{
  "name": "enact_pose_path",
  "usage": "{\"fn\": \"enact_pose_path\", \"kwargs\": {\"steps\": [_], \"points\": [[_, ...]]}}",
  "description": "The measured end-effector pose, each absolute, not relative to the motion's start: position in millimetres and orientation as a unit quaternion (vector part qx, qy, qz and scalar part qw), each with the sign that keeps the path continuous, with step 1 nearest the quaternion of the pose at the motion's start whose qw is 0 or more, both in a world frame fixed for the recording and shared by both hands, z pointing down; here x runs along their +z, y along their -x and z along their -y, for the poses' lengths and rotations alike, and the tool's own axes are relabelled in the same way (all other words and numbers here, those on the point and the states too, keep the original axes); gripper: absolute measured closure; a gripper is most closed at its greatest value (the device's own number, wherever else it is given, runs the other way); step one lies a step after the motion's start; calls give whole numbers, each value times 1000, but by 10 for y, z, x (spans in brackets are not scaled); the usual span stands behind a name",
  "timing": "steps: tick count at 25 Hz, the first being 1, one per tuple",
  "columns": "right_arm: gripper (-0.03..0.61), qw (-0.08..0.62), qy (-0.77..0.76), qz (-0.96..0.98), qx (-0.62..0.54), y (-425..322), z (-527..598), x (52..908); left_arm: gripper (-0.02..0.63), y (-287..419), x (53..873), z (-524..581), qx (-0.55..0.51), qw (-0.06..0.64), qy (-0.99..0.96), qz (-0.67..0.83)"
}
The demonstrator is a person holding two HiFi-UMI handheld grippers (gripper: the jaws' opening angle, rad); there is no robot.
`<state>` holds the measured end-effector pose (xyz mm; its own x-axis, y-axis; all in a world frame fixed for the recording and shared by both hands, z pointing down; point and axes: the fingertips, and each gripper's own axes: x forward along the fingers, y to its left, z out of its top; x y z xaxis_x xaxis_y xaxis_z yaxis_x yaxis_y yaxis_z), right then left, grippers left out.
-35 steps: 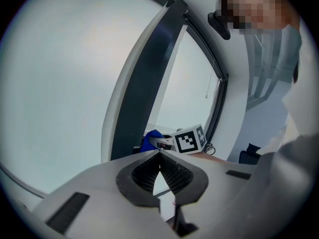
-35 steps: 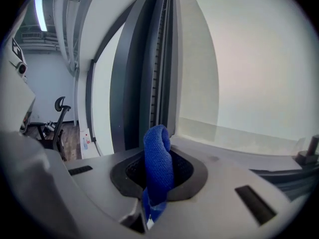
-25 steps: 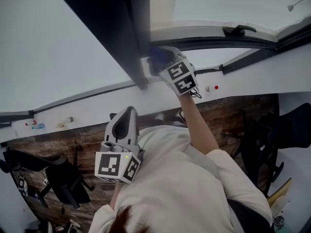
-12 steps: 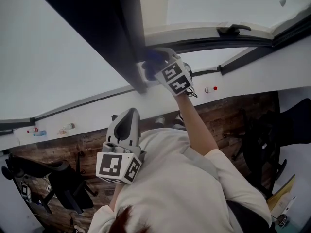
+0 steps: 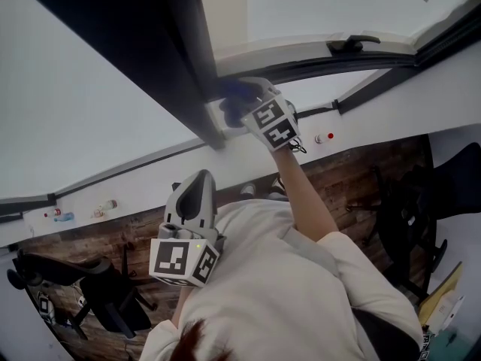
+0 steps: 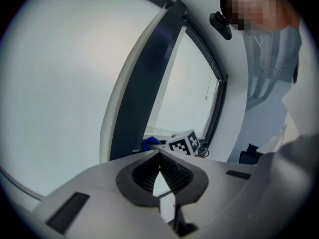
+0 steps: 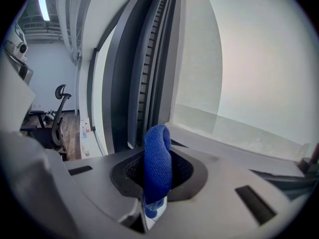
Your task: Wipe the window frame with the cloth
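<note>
A blue cloth (image 7: 157, 162) is folded between the jaws of my right gripper (image 7: 158, 169), which is shut on it. In the head view that gripper (image 5: 244, 104) presses the cloth (image 5: 234, 95) against the foot of the dark window frame post (image 5: 176, 59), where it meets the white sill (image 5: 301, 96). The same post (image 7: 149, 73) rises just ahead in the right gripper view. My left gripper (image 5: 195, 192) hangs low near the person's chest, shut with nothing in it, and it points up at the frame (image 6: 144, 78).
A window handle (image 5: 352, 43) sits on the lower sash to the right. Small bottles (image 5: 105, 204) stand on the sill at the left. Office chairs (image 5: 113, 295) are on the wooden floor below, and another chair (image 5: 443, 194) is at the right.
The right gripper with the cloth has slid slightly left along the sill to the base of the post. The left gripper has stayed where it was.
</note>
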<state>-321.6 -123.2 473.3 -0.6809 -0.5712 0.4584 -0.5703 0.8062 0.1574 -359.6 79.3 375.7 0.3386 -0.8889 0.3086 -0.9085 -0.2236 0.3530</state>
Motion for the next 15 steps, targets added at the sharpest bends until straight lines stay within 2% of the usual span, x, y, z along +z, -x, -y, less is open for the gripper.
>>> {"fn": "enact_pose_path", "kwargs": {"steps": [15], "points": [[534, 242, -340, 909, 14, 2913, 1344, 4721, 609, 3507, 3740, -728, 14, 238, -784, 573]]}}
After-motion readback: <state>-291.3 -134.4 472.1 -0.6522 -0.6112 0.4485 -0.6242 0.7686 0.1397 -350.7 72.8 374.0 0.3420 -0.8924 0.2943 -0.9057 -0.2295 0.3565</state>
